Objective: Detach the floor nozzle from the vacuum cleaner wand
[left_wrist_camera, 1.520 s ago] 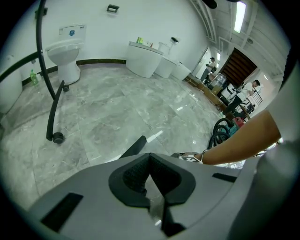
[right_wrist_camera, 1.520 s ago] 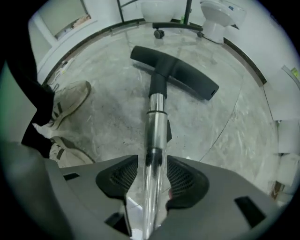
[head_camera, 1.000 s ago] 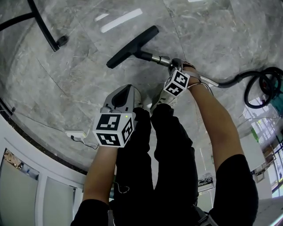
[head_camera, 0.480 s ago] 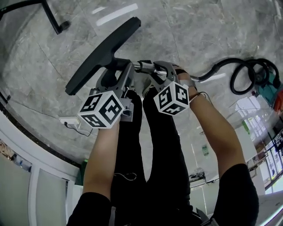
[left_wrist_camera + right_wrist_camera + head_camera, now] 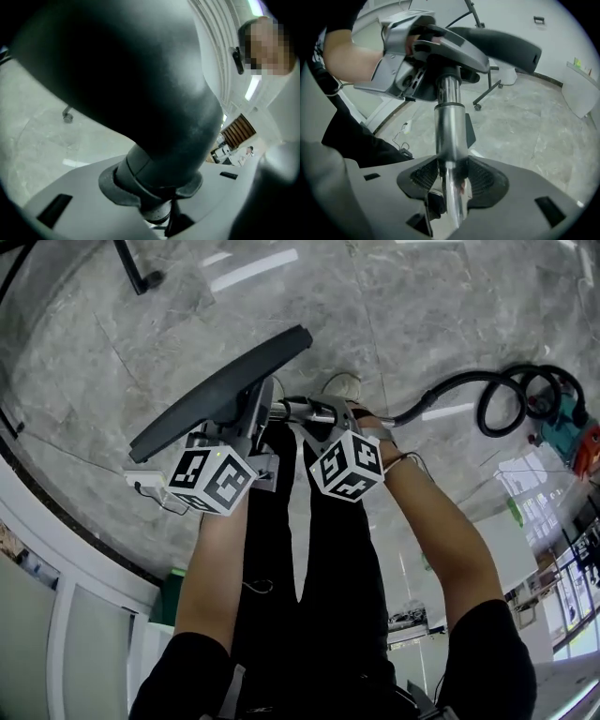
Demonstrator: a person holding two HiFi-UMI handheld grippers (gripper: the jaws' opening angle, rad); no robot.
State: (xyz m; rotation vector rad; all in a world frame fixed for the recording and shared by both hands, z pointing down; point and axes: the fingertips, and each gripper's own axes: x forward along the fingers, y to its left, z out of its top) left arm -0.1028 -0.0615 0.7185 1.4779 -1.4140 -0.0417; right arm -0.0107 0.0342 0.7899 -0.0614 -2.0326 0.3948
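Chrome wand (image 5: 449, 122) in R jaws, nozzle (image 5: 220, 390) attached

Grey marble floor (image 5: 422, 324), white wall panels (image 5: 56, 615), black chair leg (image 5: 141, 273).

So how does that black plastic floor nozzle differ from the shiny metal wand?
The black plastic floor nozzle is a wide, matte flat bar; the shiny metal wand is a slim round tube. The left gripper, its jaws just closing, grips the nozzle's neck; the right gripper clamps the wand. They're still joined.
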